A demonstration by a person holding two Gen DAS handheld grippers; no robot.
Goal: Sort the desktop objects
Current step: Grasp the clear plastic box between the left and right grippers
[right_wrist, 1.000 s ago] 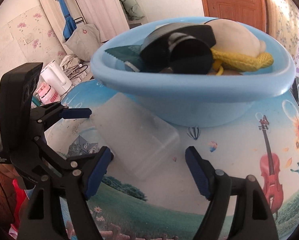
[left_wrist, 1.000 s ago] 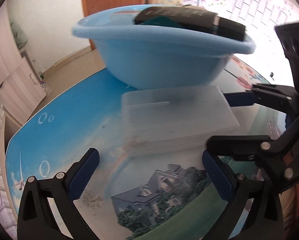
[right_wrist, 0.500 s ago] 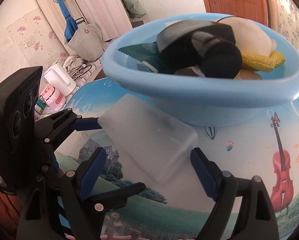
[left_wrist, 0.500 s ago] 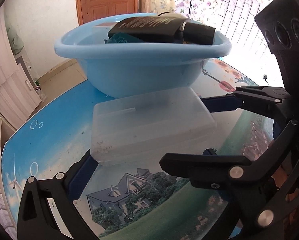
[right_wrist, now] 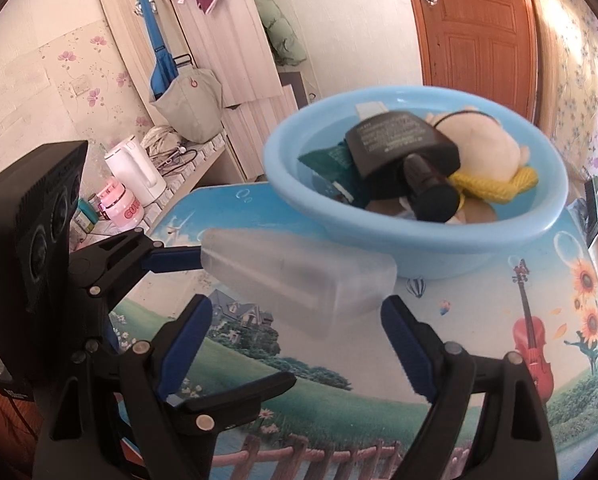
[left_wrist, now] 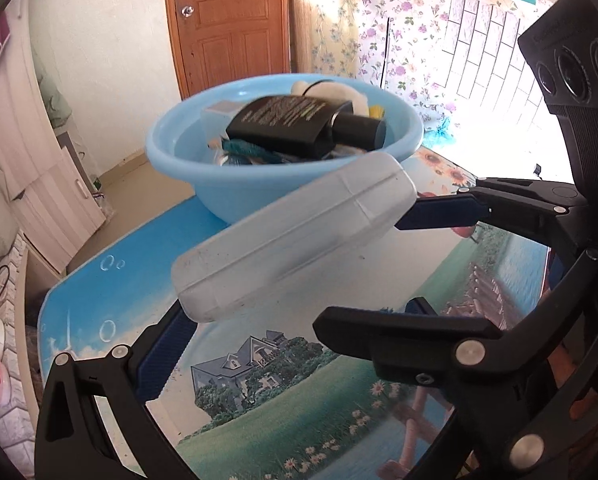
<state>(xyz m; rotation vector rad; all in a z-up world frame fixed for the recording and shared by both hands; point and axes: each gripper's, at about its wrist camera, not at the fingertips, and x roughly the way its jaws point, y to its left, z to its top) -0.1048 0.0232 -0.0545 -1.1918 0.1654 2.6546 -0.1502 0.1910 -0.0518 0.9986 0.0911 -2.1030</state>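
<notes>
I carry a translucent frosted plastic box, flat and long with rounded corners and a raised seam along its lid. It is off the table and tilted, with its right end higher, in front of the basin. Both my tools stand wide and neither clamps the box by itself. It is pressed lengthwise between one blue padded finger of the left gripper at its left end and one finger of the right gripper at its right end. The other two fingers cross under the box; I cannot tell if they touch it. The basin is smooth, round, light blue plastic. In it lie a flat black bottle with a round cap, a soft cream plush toy and something yellow and knitted. The table top is glossy, with a printed landscape.
</notes>
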